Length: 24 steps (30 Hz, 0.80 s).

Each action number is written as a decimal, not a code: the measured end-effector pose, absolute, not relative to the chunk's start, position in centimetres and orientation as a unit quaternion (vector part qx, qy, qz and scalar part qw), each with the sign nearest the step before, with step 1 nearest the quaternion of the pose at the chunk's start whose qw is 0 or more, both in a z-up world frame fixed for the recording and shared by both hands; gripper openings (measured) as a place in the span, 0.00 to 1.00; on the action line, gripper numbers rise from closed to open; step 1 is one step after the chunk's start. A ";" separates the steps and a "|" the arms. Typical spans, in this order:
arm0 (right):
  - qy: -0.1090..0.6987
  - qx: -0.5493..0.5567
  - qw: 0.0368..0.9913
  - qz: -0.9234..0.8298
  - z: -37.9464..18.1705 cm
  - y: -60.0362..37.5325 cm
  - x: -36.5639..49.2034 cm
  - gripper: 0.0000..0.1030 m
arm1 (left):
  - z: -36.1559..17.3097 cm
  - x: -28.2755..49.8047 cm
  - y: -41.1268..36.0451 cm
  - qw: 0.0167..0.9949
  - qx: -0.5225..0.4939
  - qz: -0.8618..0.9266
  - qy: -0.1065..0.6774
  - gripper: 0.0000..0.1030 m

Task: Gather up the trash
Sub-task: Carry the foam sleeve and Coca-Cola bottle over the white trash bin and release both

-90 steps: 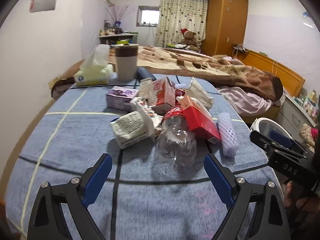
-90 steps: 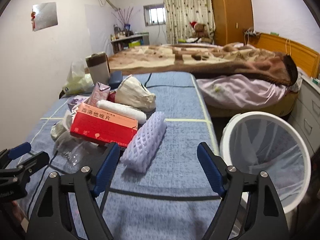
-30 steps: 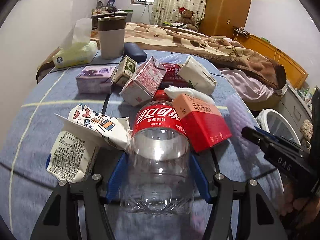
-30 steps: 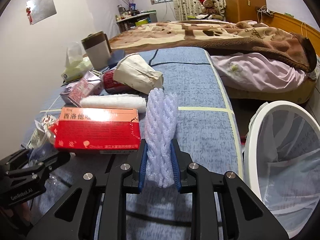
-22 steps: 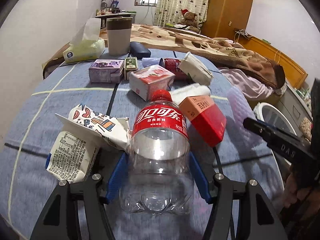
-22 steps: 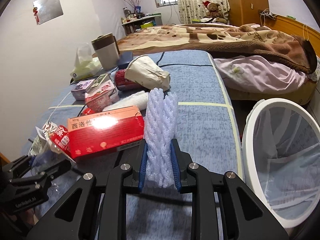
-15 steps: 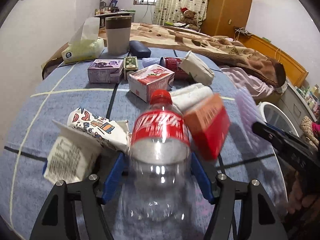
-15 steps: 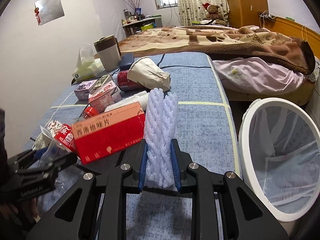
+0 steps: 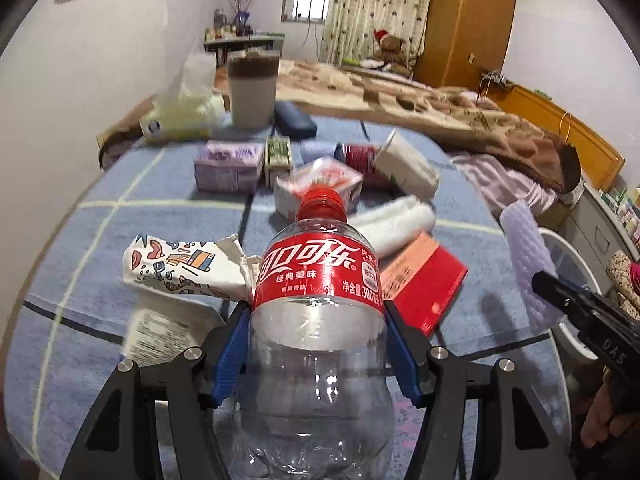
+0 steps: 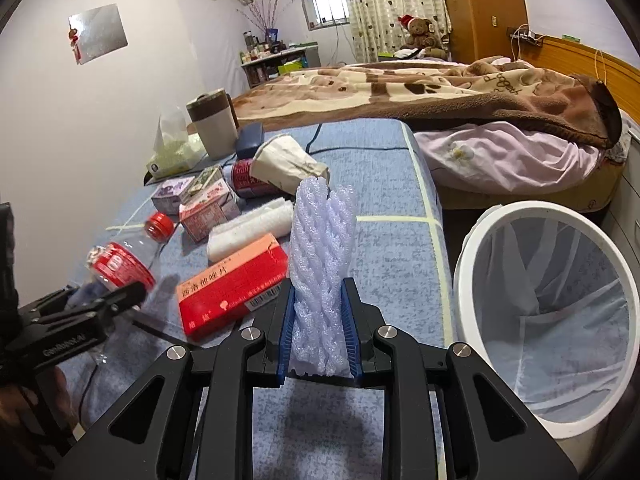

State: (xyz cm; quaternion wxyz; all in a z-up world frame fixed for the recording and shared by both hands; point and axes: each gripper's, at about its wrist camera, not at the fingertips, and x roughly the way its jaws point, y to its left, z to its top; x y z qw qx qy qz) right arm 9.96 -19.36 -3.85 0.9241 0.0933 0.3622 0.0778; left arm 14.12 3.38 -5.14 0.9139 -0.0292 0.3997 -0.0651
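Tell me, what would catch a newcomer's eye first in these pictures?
Probably the clear cola bottle with its red label, filling the left view, with the left gripper closing its blue pads on the sides. In the right view, the right gripper pinches a lilac foam net sleeve upright. A white-rimmed bin with a pale liner waits beside the blue-covered table, to the right, with boxes and wrappers littered behind.

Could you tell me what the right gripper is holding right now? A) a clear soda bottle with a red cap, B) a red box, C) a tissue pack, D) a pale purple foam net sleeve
D: the right gripper pinches the foam net sleeve between its blue pads.
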 end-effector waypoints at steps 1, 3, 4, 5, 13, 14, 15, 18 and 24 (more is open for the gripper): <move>0.359 0.093 0.925 0.077 -3.6 -19.4 9.9 0.22 | -4.5 13.8 3.3 0.918 -0.026 -0.066 0.391 0.62; 0.352 0.096 0.928 0.075 -3.1 -19.8 9.6 0.22 | -3.4 13.3 3.1 0.923 -0.024 -0.066 0.378 0.62; 0.348 0.097 0.930 0.074 -2.9 -20.0 9.4 0.22 | -3.0 13.2 3.0 0.925 -0.022 -0.068 0.374 0.62; 0.344 0.098 0.931 0.073 -2.6 -20.2 9.2 0.22 | -2.3 12.9 2.7 0.928 -0.021 -0.072 0.366 0.62; 0.319 0.107 0.941 0.047 -1.1 -23.0 7.6 0.22 | 0.7 12.0 -0.8 0.936 -0.010 -0.120 0.330 0.61; 0.317 0.107 0.941 0.045 -1.0 -23.1 7.5 0.22 | 0.8 12.0 -1.1 0.935 -0.016 -0.131 0.330 0.61; 0.314 0.108 0.942 0.042 -0.9 -23.4 7.4 0.22 | 0.8 12.0 -1.4 0.934 -0.018 -0.135 0.331 0.61; 0.308 0.112 0.944 0.033 -0.7 -24.4 6.9 0.22 | 1.2 11.8 -2.8 0.933 -0.014 -0.153 0.325 0.61; 0.304 0.130 0.944 0.008 -0.8 -26.5 6.5 0.22 | 1.8 11.5 -5.3 0.926 -0.017 -0.199 0.319 0.61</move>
